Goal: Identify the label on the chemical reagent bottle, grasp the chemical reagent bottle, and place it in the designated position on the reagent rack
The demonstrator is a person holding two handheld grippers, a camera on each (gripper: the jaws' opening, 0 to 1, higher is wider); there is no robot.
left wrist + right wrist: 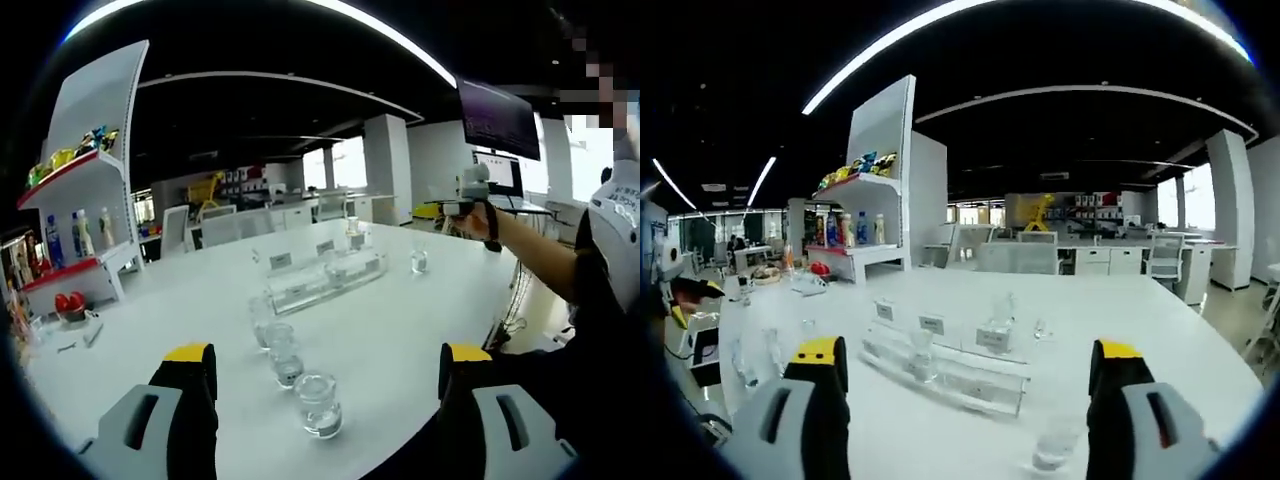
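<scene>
Left gripper: grey jaws with yellow tips spread wide, nothing between them, above the near edge of the broad white desk.
Nearest to the left gripper: a row of small clear glass reagent bottles runs from the near edge toward the desk's middle, just ahead of the jaws; none is held.
Right gripper: yellow-tipped grey jaws stand wide apart and empty over the near edge of the desk; in the left gripper view it shows at the desk's right edge, held up in the person's hand.
Reagent rack: a long clear acrylic rack with small white label cards sits at the middle of the desk, lengthwise between the two grippers; in the left gripper view it lies beyond the bottle row.
Loose bottles: one clear bottle stands near the right gripper on the near edge; another stands alone toward the desk's right edge.
Open room: bare white surface lies between the bottle row and the right edge, and between rack and far edge.
Beyond the desk: a white shelf unit with red ledges holding coloured bottles and packets stands past the left edge.
</scene>
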